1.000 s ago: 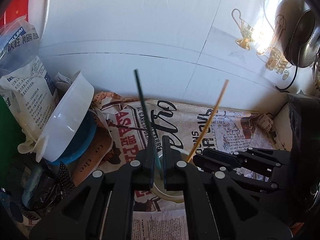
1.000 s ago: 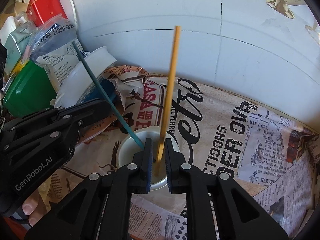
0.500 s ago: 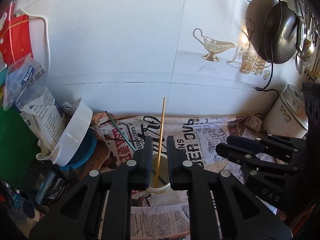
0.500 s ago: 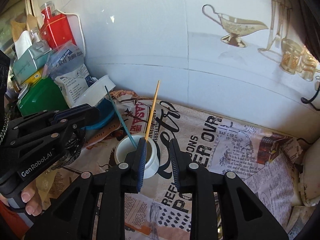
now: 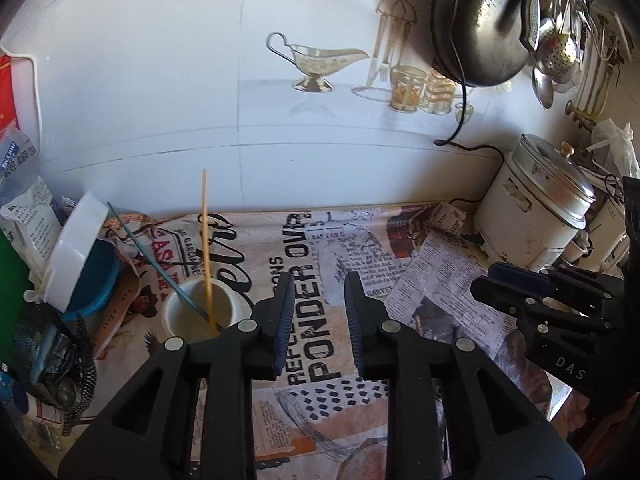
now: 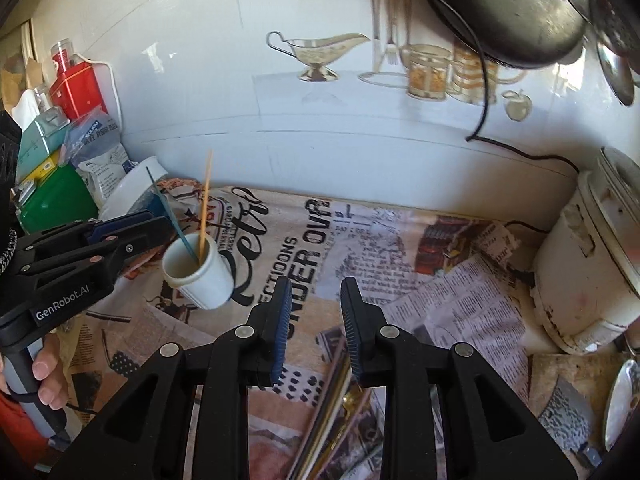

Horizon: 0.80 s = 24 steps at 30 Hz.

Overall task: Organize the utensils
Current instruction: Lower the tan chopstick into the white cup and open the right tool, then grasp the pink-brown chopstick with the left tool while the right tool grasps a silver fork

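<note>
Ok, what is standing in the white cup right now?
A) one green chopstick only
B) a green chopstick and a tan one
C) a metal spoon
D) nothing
B: the white cup holds the green chopstick and the tan chopstick, both leaning out of its mouth.

Each camera sits on its own gripper, looking forward and steeply down along the fingers at a newspaper-covered counter (image 5: 440,272) and the tiled wall (image 5: 160,80) behind. Both views share the white cup (image 5: 199,309) with two sticks at left and the rice cooker (image 6: 592,272) at right.
</note>
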Available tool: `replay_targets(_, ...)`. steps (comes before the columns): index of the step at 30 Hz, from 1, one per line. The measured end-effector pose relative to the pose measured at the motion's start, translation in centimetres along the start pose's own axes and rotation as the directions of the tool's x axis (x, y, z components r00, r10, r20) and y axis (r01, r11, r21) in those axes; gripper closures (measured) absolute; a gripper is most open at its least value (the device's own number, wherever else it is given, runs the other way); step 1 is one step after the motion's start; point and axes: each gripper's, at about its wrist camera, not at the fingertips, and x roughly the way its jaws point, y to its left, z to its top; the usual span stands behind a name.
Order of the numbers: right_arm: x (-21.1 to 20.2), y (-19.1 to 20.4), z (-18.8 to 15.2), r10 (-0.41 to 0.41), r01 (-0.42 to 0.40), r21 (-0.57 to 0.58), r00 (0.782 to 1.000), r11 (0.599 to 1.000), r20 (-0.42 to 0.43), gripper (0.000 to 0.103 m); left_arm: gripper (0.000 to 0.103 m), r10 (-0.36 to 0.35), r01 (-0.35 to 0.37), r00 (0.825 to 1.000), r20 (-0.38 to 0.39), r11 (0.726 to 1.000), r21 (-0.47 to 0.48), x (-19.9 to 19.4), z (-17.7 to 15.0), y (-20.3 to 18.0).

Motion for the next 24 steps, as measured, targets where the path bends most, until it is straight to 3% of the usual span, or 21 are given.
replay_targets(5,0.5,-4.0,-3.0,-0.044,0.05,0.079,0.996,0.996,-0.074,0.08,0.077,-0.043,0.045,0.995,-0.086,0.999,0.021,3.0,-1.5,-3.5)
replay_targets(9,1.8,-6.7,-5.7,-0.051,0.074,0.141,0.986,0.987,-0.156,0.08,0.077,-0.058,0.064,0.982,-0.18,0.997,0.03,5.8,-3.4,-5.5)
replay_targets(17,5.0,-9.2,-10.4,-0.017,0.08,0.204,0.955,0.976,-0.297,0.08,0.077,-0.04,0.054,0.932,-0.36,0.998,0.028,10.7,-7.9,-7.1)
replay_targets(24,7.6,-8.1,-12.7,0.076,0.016,0.233,0.922,0.972,-0.38,0.08,0.077,-0.038,0.044,0.895,-0.443,0.999,0.003,12.8,-10.7,-6.9)
